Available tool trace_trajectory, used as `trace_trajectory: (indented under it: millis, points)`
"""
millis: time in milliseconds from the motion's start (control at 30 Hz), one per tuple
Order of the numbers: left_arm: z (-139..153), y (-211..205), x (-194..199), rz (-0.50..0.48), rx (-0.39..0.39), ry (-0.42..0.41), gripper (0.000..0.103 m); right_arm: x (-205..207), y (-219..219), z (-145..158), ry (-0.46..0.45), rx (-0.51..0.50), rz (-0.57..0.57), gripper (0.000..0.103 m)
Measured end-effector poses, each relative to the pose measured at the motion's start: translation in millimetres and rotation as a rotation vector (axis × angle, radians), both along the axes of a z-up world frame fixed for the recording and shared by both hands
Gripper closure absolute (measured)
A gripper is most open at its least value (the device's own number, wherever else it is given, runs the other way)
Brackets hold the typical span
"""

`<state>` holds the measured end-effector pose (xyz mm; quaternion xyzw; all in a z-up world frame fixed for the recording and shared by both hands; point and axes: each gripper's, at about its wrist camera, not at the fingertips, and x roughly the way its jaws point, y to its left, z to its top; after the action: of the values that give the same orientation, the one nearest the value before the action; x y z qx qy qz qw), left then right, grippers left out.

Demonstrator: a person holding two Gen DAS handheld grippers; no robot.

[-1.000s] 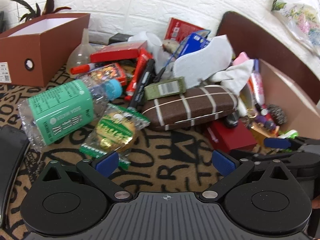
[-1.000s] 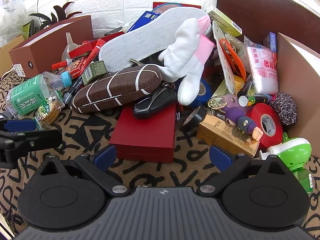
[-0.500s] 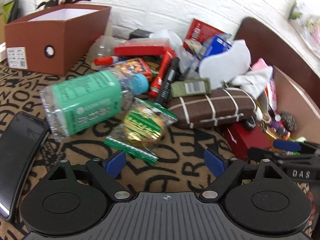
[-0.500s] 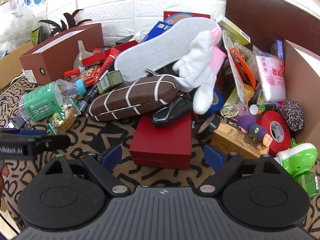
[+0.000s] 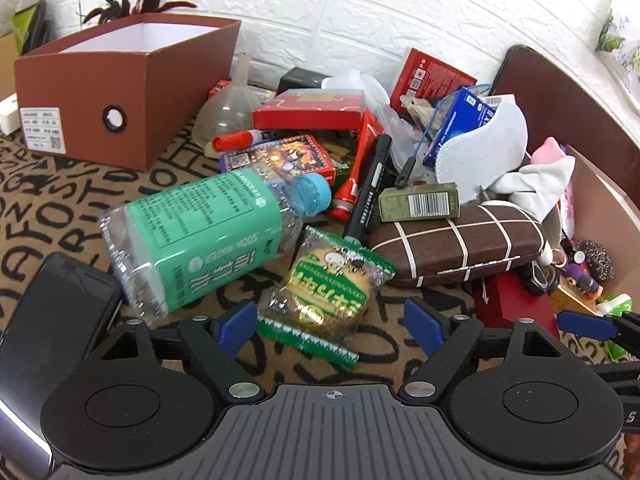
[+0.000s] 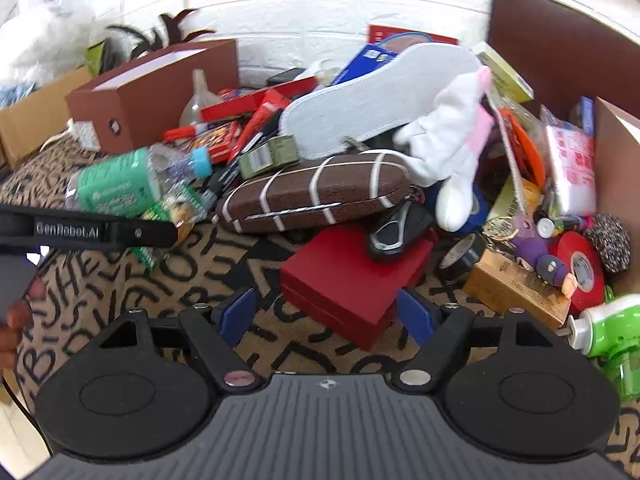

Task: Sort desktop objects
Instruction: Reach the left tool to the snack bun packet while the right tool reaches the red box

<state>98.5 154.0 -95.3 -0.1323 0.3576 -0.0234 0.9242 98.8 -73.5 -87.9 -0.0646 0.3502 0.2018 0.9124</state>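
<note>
**Two open grippers over a messy pile**

White brick wall (image 5: 340,4) stands behind a cloth with black letters (image 5: 60,200) that covers the desk. The landmark is the brown glasses case with white stripes (image 5: 460,244), which lies in the middle of the pile.

Far to the left of the case sits an open brown shoe box (image 5: 120,92). A black phone (image 5: 48,320) lies at the left edge, closer to the camera. Between the phone and the case lies a water bottle with a green label (image 5: 200,236), on its side, its blue cap pointing toward the case. Just left of the case lies a green cookie packet (image 5: 328,292), touching the bottle. A small olive box with a barcode (image 5: 420,202) leans on the top of the case. Behind it stands a grey insole (image 5: 484,148).

Just below the case, to the right, sits a red box (image 6: 352,280), with a black car key (image 6: 396,228) on top. Right of the case lie a roll of red tape (image 6: 580,268) and a green and white bottle (image 6: 612,328).

The left gripper (image 5: 332,326) has its blue fingers spread wide, with the near end of the cookie packet between them but not pinched. The right gripper (image 6: 326,312) is spread wide too, with a corner of the red box between its fingers, holding nothing.
</note>
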Motion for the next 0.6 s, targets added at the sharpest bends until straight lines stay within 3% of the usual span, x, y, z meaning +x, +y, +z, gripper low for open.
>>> trace_trajectory:
  millis: [167, 400, 600]
  points:
    - [-6.6, -7.7, 13.3, -0.024, 0.058, 0.002, 0.012, 10.3, 7.8, -2.4, -0.008, 0.000, -0.053, 0.016]
    - [-13.2, -6.1, 27.0, -0.004, 0.064, 0.012, 0.014, 25.1, 14.8, -11.0, -0.004, -0.019, -0.145, 0.017]
    - [-12.7, -10.6, 28.0, -0.016, 0.129, 0.020, 0.027, 26.2, 7.7, -13.9, 0.009, 0.004, -0.139, 0.019]
